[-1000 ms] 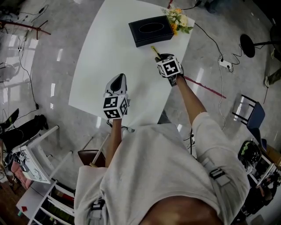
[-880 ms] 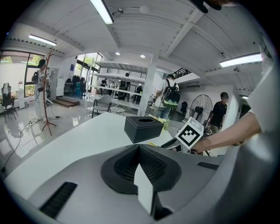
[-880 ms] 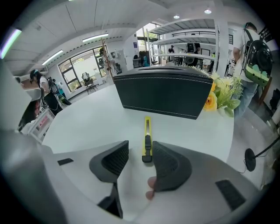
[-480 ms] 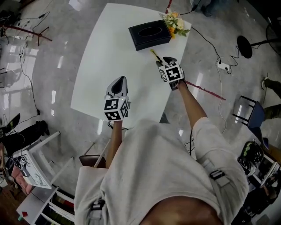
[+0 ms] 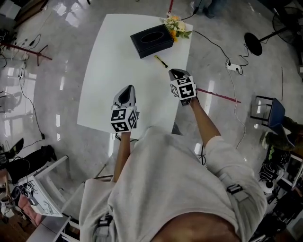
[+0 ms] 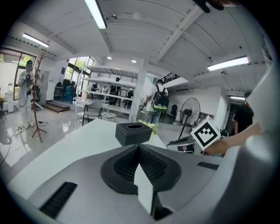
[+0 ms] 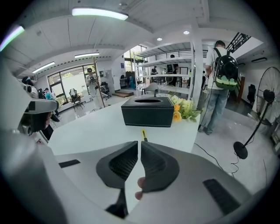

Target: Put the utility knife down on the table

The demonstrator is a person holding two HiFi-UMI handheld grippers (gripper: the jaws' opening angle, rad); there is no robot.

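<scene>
A: Surroundings?
B: White table, black tissue box, flowers. The utility knife lay on the table, between the box and your right gripper.
A: Jaws?
B: Right's had just closed, nearly together, empty. Left gripper jaws met, empty. Your body hid the table's near edge.

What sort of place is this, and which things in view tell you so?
Probably a large open workspace or lab hall, not a home: ceiling strip lights, a standing fan, and a power strip with cables trailing across the polished floor.
</scene>
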